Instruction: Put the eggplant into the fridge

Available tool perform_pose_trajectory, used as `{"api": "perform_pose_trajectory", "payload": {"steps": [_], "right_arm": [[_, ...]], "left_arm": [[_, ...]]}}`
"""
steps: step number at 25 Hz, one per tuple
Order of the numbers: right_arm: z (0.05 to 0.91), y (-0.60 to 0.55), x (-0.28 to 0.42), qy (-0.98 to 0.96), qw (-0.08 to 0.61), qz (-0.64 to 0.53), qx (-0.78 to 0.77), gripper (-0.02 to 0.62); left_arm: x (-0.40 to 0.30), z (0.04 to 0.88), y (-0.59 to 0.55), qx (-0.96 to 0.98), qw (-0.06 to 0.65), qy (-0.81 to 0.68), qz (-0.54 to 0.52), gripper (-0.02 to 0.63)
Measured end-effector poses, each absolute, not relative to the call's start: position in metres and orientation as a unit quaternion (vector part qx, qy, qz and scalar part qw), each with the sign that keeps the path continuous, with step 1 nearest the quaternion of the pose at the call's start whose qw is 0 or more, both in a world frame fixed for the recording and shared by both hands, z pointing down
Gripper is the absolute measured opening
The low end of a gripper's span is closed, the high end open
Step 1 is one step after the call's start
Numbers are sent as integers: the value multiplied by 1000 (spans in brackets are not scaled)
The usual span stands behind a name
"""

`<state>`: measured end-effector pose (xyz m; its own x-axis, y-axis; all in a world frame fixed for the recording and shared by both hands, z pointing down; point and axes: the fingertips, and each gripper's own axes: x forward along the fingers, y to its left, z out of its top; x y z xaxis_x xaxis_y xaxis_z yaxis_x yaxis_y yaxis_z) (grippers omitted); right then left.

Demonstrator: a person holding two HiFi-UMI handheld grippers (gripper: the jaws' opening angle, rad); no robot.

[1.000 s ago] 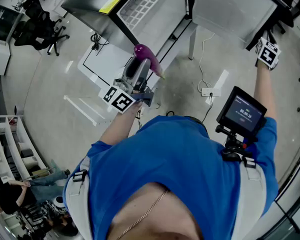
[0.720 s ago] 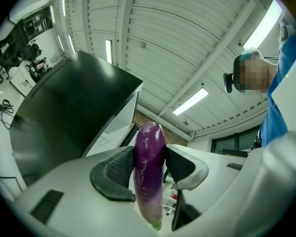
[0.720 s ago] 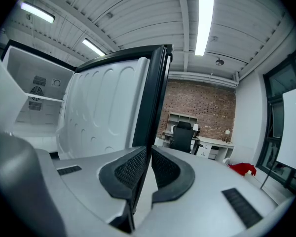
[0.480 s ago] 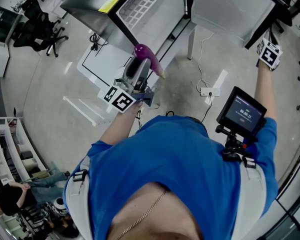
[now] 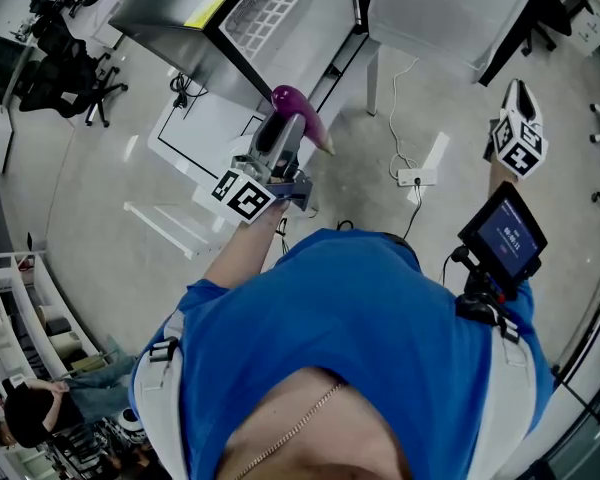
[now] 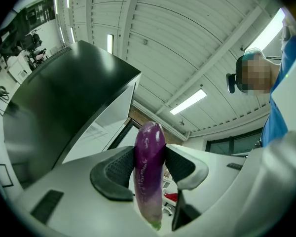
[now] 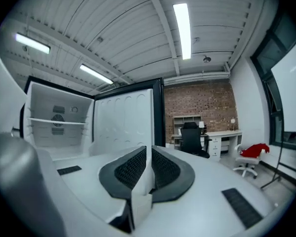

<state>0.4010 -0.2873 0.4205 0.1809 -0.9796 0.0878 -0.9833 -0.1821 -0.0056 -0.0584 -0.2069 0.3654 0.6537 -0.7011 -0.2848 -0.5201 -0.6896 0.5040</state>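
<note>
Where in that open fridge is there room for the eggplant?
The fridge looks bare in the right gripper view. There is free space above its white shelf and more below it, bordered on the right by the open door. Nothing crowds it there. The eggplant is clamped in the left gripper.

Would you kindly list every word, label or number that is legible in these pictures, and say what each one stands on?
Yellow sticker on the grey fridge cabinet: print too small to read.
Small dark screen at the person's chest: bluish lines, too blurred to read.
Left marker cube and right marker cube: black-and-white square patterns only, no words.
Nothing else bears text.
</note>
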Motion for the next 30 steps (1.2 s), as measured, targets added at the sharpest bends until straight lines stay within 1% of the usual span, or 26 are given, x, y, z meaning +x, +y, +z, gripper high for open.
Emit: {"api": "perform_pose_trajectory", "payload": {"steps": [4, 11, 16, 22, 30], "right_arm": [[432, -254, 355, -676, -5, 51, 735, 37], [431, -214, 310, -698, -1, 49, 714, 37], [428, -209, 301, -706, 3, 41, 707, 37], [431, -207, 308, -699, 7, 27, 714, 37], [426, -195, 303, -696, 11, 36, 717, 37]], "left_arm": [[-53, 366, -207, 890, 199, -335, -237, 209], [-43, 368, -204, 895, 202, -319, -237, 209], [-36, 374, -212, 897, 206, -313, -236, 209], [-30, 379, -218, 898, 210, -310, -230, 209], [-28, 378, -216, 897, 215, -305, -237, 209]]}}
